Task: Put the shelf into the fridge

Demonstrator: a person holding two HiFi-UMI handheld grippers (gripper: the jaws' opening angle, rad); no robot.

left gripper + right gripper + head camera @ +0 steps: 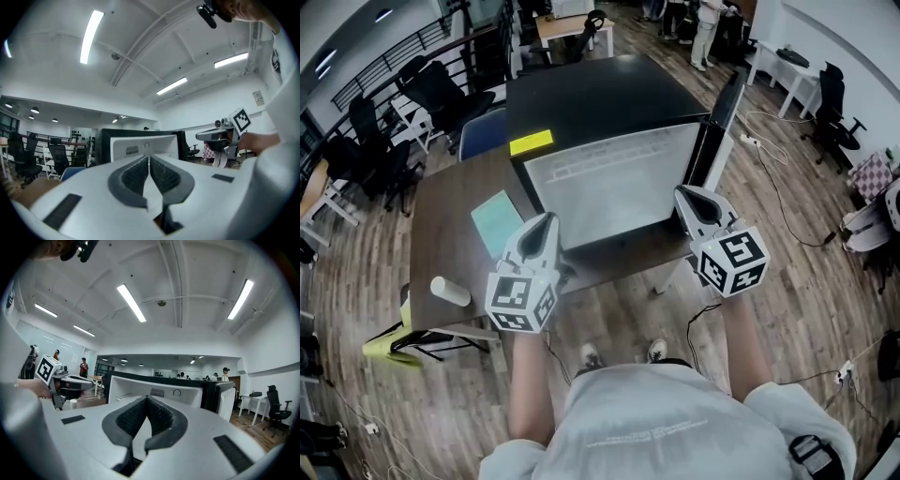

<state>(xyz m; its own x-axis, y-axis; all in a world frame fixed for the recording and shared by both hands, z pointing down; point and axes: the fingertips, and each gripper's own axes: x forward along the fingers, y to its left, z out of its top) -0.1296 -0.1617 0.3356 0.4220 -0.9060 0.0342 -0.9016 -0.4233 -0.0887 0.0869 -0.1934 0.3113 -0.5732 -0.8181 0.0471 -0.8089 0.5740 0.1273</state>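
Observation:
A black mini fridge (591, 94) stands on a brown table (450, 216), its door (724, 117) swung open to the right. A pale, translucent shelf (614, 187) lies across the fridge's white mouth. My left gripper (549, 218) has its tip on the shelf's left edge near the front corner, and my right gripper (682, 191) meets the right edge the same way. Both left jaws (149, 155) and right jaws (147, 397) stand together, a thin white strip showing between the pads. Beyond them the fridge's white inside (159, 389) shows a vent and a knob.
A yellow note (531, 142) sticks to the fridge top. On the table's left lie a teal pad (499, 222) and a white cylinder (450, 292). Office chairs (441, 89) stand behind the table, and cables run over the wooden floor at right.

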